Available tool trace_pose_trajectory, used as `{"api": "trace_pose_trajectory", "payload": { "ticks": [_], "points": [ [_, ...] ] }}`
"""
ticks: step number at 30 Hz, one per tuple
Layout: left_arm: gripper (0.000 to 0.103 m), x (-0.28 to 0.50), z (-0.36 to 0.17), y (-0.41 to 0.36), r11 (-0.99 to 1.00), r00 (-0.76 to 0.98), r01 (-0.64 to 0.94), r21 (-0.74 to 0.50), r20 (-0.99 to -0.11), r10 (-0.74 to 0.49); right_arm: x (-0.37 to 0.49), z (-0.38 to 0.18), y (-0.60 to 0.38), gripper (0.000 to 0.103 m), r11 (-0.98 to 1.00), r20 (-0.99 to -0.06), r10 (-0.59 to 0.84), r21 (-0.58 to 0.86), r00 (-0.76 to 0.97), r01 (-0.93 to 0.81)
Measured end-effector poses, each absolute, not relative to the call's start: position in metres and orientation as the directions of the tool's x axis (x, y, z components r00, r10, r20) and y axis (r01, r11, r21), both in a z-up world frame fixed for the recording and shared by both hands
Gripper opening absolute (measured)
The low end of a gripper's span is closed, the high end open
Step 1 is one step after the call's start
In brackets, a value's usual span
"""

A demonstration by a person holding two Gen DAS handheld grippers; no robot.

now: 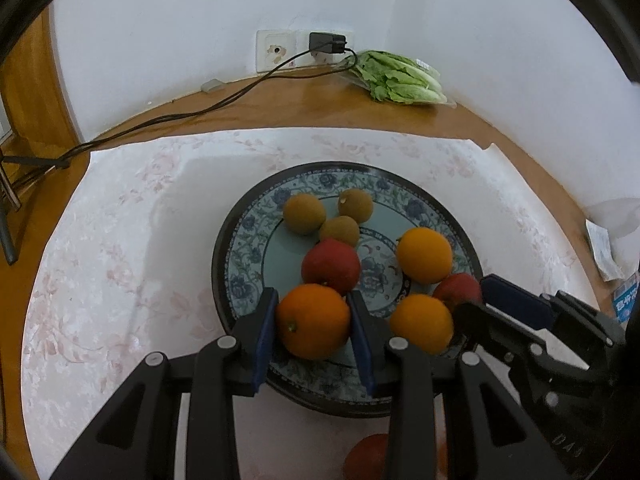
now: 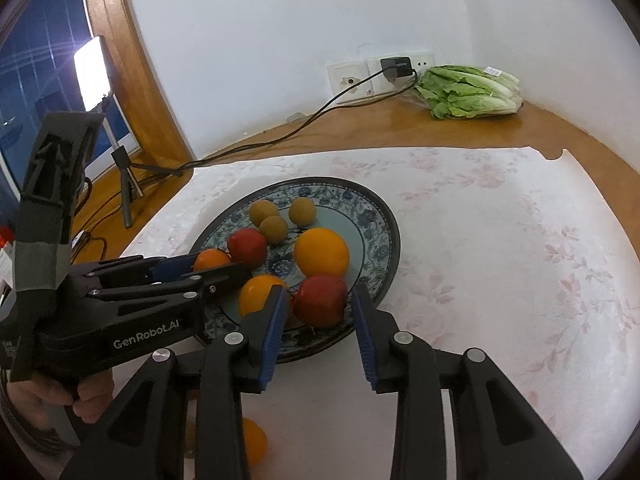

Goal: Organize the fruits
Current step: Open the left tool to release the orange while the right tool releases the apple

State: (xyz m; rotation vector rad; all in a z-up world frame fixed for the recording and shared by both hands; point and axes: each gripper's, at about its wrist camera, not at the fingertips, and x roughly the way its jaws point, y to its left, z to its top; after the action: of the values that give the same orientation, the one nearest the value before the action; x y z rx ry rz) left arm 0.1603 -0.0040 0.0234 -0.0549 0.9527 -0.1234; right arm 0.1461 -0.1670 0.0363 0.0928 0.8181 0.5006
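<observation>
On near-left rim of the round blue-and-white floral plate, left wrist view: left gripper w/ jaws narrow, blue pads tight on both flanks of the deep-orange round orange. Held low over the plate, prob. to set down or shift beside its own kind. Just beside it: paler orange, then red apple between the fingers of the right gripper at the right edge. Crowded corner, two tools close together, so little room to swing sideways. Further in: second red apple just behind the held orange, large yellow-orange fruit, three brownish round fruits bunched at far side. Off plate, bottom edge: reddish fruit on white floral cloth, half hidden by fingers. Behind, on wooden worktop: bagged green lettuce, black charger in wall socket w/ cable trailing left. Well apart, no obstacle.

In right wrist view: right jaws part-open, straddling the red apple at near plate rim, gap visible each side, no pad contact, so not held. Left gripper across from the left, held by a person's hand, orange pinched at its tip. Another orange fruit on cloth below, not yet on plate. Lit panel lamp on small tripod far left, out of the way.
</observation>
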Motion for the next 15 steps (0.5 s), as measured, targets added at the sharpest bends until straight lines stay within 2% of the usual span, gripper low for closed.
{"api": "trace_pose_trajectory", "payload": {
  "ticks": [7, 10, 15],
  "points": [
    [0.039, 0.15, 0.036, 0.008, 0.987, 0.57, 0.056, -0.151, -0.807, -0.156, 0.145, 0.038, -0.167, 0.044, 0.881, -0.676, 0.461, 0.274, 0.575, -0.385],
    [0.043, 0.143, 0.044, 0.011, 0.986, 0.578, 0.059, -0.156, -0.8, -0.161, 0.143, 0.042, -0.168, 0.044, 0.881, -0.674, 0.463, 0.276, 0.576, -0.385],
    [0.044, 0.133, 0.054, 0.011, 0.985, 0.58, 0.083, -0.151, -0.797, -0.171, 0.136, 0.052, -0.169, 0.044, 0.881, -0.672, 0.462, 0.271, 0.579, -0.387]
  ]
}}
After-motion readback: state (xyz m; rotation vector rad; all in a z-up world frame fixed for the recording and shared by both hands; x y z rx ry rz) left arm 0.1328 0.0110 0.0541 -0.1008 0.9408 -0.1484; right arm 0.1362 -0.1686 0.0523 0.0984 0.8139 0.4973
